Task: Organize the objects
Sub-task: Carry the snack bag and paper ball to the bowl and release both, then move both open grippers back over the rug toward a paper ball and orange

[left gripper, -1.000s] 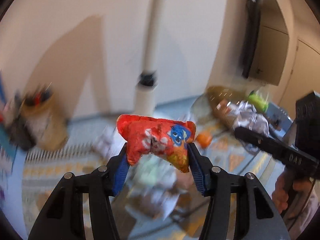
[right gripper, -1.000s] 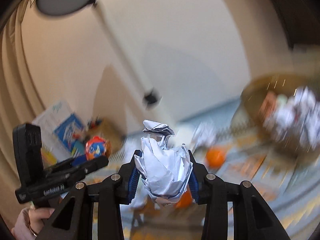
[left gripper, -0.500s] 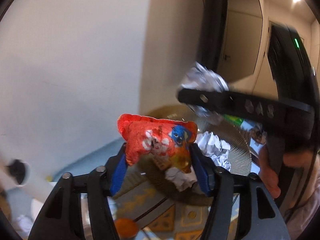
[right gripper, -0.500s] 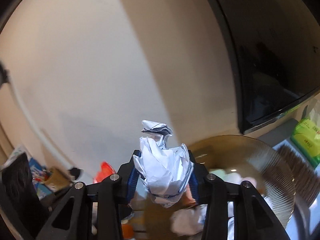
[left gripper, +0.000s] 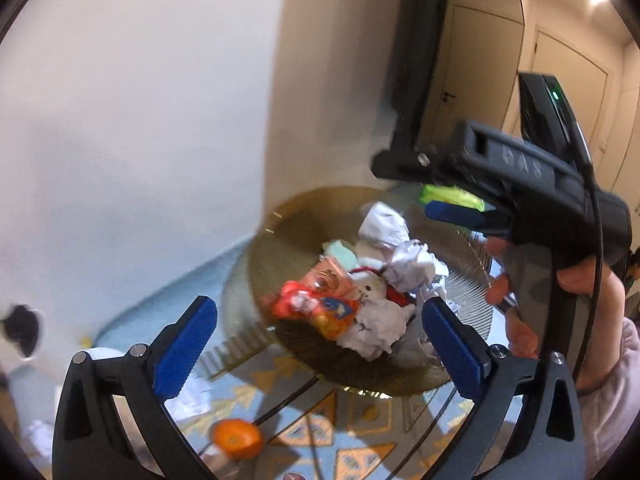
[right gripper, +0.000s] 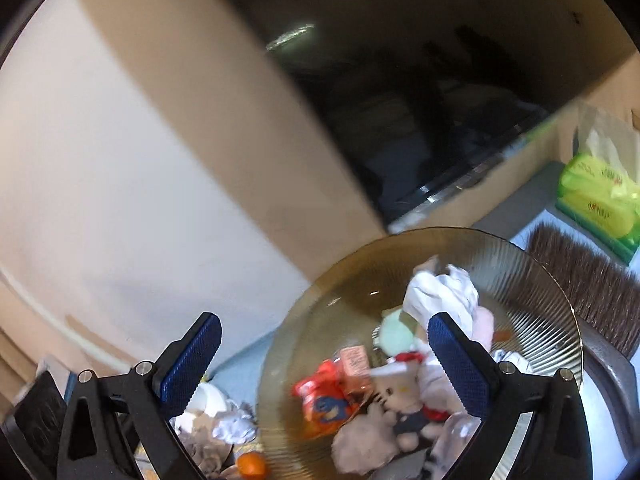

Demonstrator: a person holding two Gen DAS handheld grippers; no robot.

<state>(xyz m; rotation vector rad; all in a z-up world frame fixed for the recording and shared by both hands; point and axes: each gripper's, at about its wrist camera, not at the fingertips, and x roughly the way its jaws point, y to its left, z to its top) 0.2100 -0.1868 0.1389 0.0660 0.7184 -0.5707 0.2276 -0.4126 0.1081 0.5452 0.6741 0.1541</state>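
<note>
An amber ribbed glass bowl [left gripper: 280, 240] [right gripper: 520, 260] holds a red snack packet [left gripper: 316, 312] [right gripper: 320, 396], crumpled white paper [left gripper: 412, 264] [right gripper: 440, 292] and a small plush toy [right gripper: 400, 392]. Just above the bowl's near side, my left gripper [left gripper: 320, 346] is open with nothing between its blue pads. My right gripper [right gripper: 326, 362] is also open and empty over the bowl. In the left wrist view the right gripper [left gripper: 408, 188] hangs above the bowl's far right, held by a hand [left gripper: 516, 292].
An orange [left gripper: 237, 438] [right gripper: 251, 464] and crumpled paper [right gripper: 232, 428] lie on the patterned surface left of the bowl. A green tissue pack [right gripper: 596, 200] and a brown bristly brush [right gripper: 580, 276] sit behind it. A black screen [right gripper: 400, 80] hangs on the wall above.
Both grippers swung right over the bowl and opened. The red packet left my left gripper and the crumpled paper left my right one; both now lie in the bowl.
</note>
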